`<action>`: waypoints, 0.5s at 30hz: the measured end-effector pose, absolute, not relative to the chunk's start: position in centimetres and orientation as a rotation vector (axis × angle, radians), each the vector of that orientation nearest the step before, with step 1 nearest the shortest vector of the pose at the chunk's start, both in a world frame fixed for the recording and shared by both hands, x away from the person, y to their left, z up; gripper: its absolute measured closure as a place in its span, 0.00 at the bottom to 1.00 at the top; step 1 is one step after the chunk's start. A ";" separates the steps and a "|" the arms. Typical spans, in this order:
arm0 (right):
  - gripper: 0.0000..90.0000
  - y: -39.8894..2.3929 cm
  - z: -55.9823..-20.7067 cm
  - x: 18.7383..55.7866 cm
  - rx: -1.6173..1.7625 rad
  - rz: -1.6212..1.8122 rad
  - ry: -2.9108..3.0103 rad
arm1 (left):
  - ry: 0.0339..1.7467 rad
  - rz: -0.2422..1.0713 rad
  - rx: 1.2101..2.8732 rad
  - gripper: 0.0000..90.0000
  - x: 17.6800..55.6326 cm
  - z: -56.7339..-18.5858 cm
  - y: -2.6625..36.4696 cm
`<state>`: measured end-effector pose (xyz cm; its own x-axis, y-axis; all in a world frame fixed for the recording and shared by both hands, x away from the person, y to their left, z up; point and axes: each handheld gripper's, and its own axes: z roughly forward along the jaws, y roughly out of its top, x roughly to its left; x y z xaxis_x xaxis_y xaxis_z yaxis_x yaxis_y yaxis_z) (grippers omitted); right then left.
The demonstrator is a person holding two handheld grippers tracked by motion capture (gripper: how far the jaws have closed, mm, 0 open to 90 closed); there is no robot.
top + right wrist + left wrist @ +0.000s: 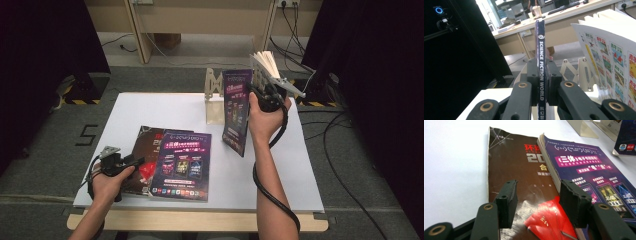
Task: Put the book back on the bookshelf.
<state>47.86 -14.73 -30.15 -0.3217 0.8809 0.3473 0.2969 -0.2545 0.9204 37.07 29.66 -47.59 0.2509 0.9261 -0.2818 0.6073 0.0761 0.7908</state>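
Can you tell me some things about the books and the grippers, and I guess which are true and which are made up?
1. The right hand-held gripper is clamped on the spine of a thin dark blue magazine that stands upright. True.
2. The left hand-held gripper is squeezing a book. False: its jaws stand open over the dark brown paperback book, pressing nothing.
3. A purple glossy magazine lies flat, overlapping the brown book. True.
4. The pale wooden book stand lies on the floor. False: it stands upright on the white table.
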 end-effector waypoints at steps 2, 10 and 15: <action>0.94 -14.8 -30.1 48.0 1.440 1.610 1.518 | 1.452 0.444 1.628 0.53 37.1 -47.7 29.6; 0.94 -15.0 -30.1 48.5 1.451 1.596 1.501 | 1.456 0.441 1.634 0.53 37.2 -47.9 29.5; 0.94 -15.2 -29.9 48.7 1.451 1.586 1.474 | 1.455 0.435 1.643 0.53 37.2 -48.1 29.3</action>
<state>48.65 -15.22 -29.91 -0.2840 0.8959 0.3416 0.2753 -0.2650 0.9241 37.16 29.26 -48.08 0.2545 0.9257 -0.2798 0.6200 0.0658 0.7818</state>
